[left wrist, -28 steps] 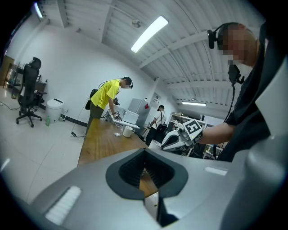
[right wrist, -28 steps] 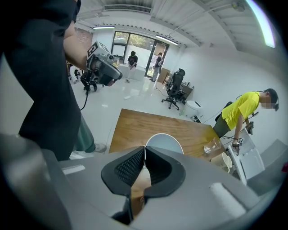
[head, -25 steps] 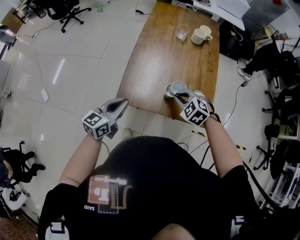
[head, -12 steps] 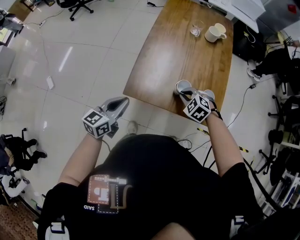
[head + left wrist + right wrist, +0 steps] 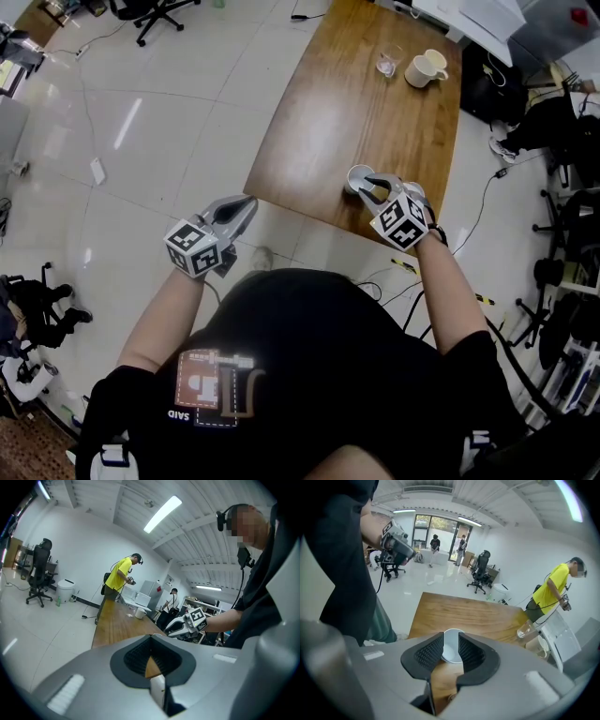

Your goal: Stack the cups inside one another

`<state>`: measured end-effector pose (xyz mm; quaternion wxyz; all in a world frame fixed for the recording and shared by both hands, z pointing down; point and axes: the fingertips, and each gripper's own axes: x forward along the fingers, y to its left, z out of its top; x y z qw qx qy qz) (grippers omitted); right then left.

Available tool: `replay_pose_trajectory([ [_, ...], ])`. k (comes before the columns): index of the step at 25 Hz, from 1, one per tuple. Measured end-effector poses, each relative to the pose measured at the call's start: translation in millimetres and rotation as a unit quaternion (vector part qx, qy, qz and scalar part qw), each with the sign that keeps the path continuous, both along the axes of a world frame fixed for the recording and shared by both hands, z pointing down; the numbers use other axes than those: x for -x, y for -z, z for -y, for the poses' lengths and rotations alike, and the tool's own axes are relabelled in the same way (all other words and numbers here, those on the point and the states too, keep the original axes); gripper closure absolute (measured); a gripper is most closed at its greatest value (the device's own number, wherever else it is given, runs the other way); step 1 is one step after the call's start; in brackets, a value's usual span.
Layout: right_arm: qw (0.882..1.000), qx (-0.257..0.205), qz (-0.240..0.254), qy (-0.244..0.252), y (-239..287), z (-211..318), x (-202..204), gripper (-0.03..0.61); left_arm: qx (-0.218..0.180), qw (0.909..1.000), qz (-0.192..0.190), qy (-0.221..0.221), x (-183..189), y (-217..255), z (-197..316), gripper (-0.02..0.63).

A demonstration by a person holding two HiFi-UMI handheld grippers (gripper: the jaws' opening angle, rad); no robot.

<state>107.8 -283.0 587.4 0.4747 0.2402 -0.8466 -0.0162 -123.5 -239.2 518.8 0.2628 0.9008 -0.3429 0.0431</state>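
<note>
head view: the white cup (image 5: 357,175) stands upright, mouth up, near the close edge of the counter (image 5: 347,103). the right gripper (image 5: 368,184) points steeply down at it from our side. the left gripper (image 5: 251,202) hangs off the counter's edge over the floor, well apart from the cup. a glass (image 5: 387,64) and a mug (image 5: 424,67) sit together at the far end. we cannot tell here whether the white cup is 1 cup or a nested pair.

left gripper view: the left gripper (image 5: 151,639) has its jaws clenched together on nothing, with only a sliver of counter (image 5: 117,625) showing through them. it aims nearly level along the counter.

right gripper view: the right gripper (image 5: 450,637) has its jaws opening. the cup (image 5: 451,653) shows in the gap, its round mouth facing up at us, and the pads stand either side without pressing, so we read it as released. the cup lies straight ahead and below the jaws, its axis vertical.

we judge the right hand the nearer one for any further handling of this cup. the mug and glass call for a long reach up the counter.
</note>
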Motion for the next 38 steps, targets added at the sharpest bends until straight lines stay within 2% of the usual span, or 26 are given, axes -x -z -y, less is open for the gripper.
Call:
replay_pose_trajectory([
  [3,0.997,-0.02,0.056,-0.052,33,-10,-13,0.473,-0.01,0.9999,-0.006,-0.008,-7,7,5,0.612],
  [5,0.994,-0.022,0.077,-0.078,37,-29,-26,0.481,-0.017,0.9997,-0.01,-0.017,-13,11,9,0.612],
  [8,0.987,0.009,0.095,-0.127,15,-67,-45,0.493,-0.022,0.9992,-0.012,-0.031,-25,16,14,0.612],
  [10,0.974,0.049,0.111,-0.193,-11,-89,-62,0.533,-0.021,0.9989,-0.015,-0.04,-35,17,17,0.612],
  [13,0.938,0.104,0.157,-0.292,-43,-110,-83,0.56,-0.013,0.9984,-0.024,-0.049,-50,16,18,0.612],
  [15,0.919,0.118,0.185,-0.326,-53,-118,-91,0.563,-0.007,0.9981,-0.025,-0.056,-59,14,16,0.612],
  [17,0.912,0.12,0.2,-0.337,-55,-120,-95,0.563,-0.005,0.9977,-0.024,-0.063,-65,12,13,0.612],
  [19,0.917,0.11,0.202,-0.327,-48,-115,-96,0.565,-0.005,0.9976,-0.022,-0.065,-68,13,11,0.612],
  [22,0.941,0.073,0.179,-0.277,-23,-97,-88,0.562,-0.007,0.9978,-0.022,-0.063,-71,15,10,0.612],
  [25,0.973,0.033,0.135,-0.183,8,-67,-57,0.471,-0.008,0.9982,-0.021,-0.055,-68,16,5,0.612],
  [28,0.996,0.013,0.051,-0.075,12,-42,-20,0.442,-0.004,0.999,-0.024,-0.038,-55,14,0,0.612],
  [30,0.999,0.017,-0.012,-0.035,-2,-29,-4,0.43,0.003,0.9994,-0.024,-0.026,-44,9,-5,0.612],
  [32,0.998,0.026,-0.057,-0.016,-19,-19,6,0.424,0.011,0.9996,-0.024,-0.014,-32,4,-10,0.612],
  [35,0.994,0.038,-0.101,-0.008,-44,-12,11,0.439,0.021,0.9995,-0.023,0.004,-12,-5,-18,0.612],
  [38,0.991,0.039,-0.126,-0.02,-60,-7,11,0.479,0.029,0.9991,-0.023,0.02,6,-11,-25,0.612],
])
